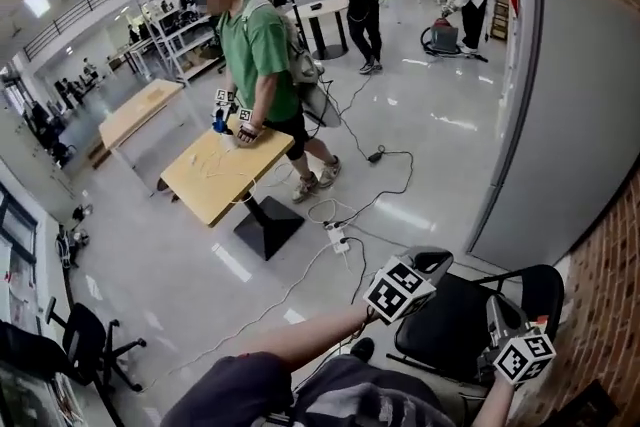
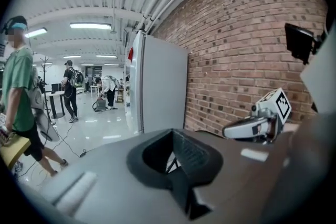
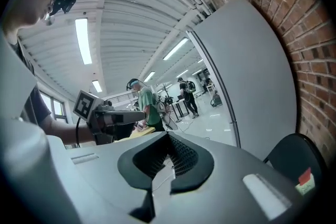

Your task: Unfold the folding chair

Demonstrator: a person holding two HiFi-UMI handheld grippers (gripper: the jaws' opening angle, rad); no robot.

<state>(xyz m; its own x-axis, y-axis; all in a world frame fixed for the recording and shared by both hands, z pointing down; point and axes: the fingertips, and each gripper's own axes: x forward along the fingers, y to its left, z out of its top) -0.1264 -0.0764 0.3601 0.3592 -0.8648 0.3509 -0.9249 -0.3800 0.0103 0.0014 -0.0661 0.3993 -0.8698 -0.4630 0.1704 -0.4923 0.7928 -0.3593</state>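
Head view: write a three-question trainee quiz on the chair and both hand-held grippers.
1. True or false: the left hand-held gripper is clamped on the chair.
2. Pick one. The right hand-held gripper is: A) wide open, B) shut with nothing between its jaws, C) shut on a cable.
3. Fill in: the wall next to the chair is made of ___.

Key: 1 false, its jaws are together and empty; 2 B; 3 brick.
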